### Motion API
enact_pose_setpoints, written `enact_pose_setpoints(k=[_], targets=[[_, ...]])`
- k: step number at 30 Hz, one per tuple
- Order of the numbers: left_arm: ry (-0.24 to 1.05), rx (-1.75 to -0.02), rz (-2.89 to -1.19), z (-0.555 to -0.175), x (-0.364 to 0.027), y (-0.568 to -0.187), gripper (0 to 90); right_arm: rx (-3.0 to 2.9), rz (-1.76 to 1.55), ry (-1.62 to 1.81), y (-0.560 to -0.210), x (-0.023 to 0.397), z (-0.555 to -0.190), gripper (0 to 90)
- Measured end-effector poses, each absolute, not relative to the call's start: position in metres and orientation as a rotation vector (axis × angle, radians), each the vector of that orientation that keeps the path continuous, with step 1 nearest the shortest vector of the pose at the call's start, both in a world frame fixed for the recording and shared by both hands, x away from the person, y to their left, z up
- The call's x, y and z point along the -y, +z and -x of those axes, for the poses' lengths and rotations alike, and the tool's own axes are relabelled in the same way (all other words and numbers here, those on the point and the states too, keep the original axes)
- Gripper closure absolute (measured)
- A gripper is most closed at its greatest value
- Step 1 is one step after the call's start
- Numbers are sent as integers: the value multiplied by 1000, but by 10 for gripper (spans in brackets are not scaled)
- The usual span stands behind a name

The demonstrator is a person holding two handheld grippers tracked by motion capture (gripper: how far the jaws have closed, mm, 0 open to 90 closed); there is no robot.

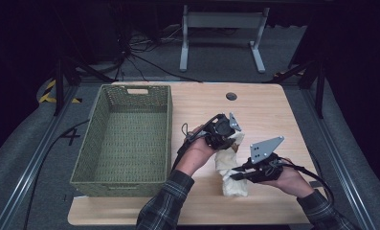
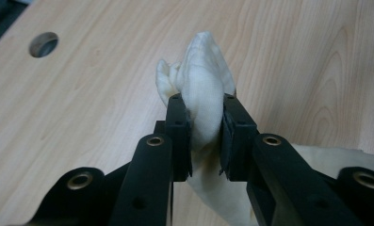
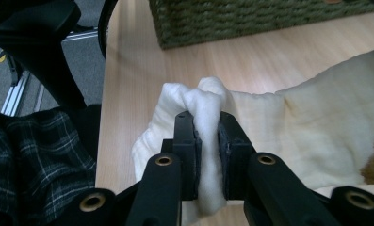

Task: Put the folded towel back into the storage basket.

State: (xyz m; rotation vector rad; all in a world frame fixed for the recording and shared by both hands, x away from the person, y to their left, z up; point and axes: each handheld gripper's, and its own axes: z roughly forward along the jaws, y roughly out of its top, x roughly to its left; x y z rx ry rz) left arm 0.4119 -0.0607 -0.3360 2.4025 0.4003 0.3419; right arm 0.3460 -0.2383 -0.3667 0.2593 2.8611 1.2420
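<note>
Cloth (image 1: 231,167), right of basket (image 1: 125,136), is pinched in closed jaws of left gripper (image 2: 206,125) and right gripper (image 3: 207,134); lift apparently underway, carry to basket judged next.

Wooden table (image 1: 273,110) with wicker basket (image 1: 125,139) and cream cloth (image 1: 233,184).

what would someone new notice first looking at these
A cream fleecy cloth near the table's front edge, pinched at two spots: the left gripper and the right gripper each have a bunched fold clamped between their jaws. Next, the big green woven basket standing on the left part of the wooden table, with nothing visible inside.
</note>
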Motion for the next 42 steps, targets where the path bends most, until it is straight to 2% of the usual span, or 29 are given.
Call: enact_pose_setpoints(k=[10, 29, 42], targets=[[405, -399, -2379, -417, 30, -305, 765, -2838, -243, 1315, -337, 218, -368, 807], [422, -359, -2359, -436, -38, -284, 765, -2775, -232, 1394, -298, 150, -399, 807], [457, -402, -2286, -434, -92, -279, 765, -2796, -185, 1379, -289, 95, -406, 807]])
